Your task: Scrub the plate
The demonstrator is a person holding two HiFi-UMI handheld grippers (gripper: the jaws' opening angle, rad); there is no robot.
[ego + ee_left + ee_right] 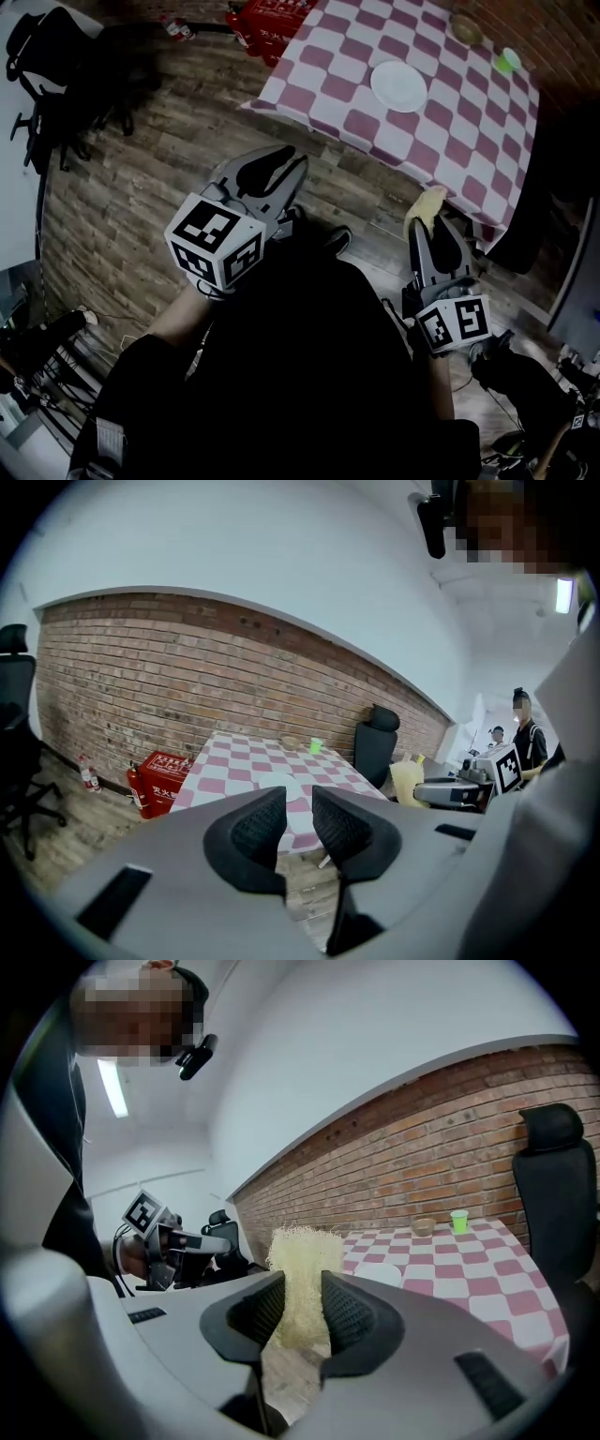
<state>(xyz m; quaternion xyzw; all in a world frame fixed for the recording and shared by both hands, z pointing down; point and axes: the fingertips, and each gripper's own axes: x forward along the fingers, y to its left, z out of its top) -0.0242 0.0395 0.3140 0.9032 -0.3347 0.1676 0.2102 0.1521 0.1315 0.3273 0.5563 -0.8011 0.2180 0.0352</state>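
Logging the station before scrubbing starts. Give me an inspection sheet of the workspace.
Surface: table in a pink-checked cloth, ahead of both tools.
Job's things: white plate lies bare on the cloth; yellow fibrous scrub pad is in the right tool.
Clutter: small bowl and green cup at the table's far side.
Tools: left tool open, empty; right tool shut on the scrub pad.
Cables: tangle of cables on the floor, person's left.
Surroundings: brick wall, office chair, red box, wooden floor.
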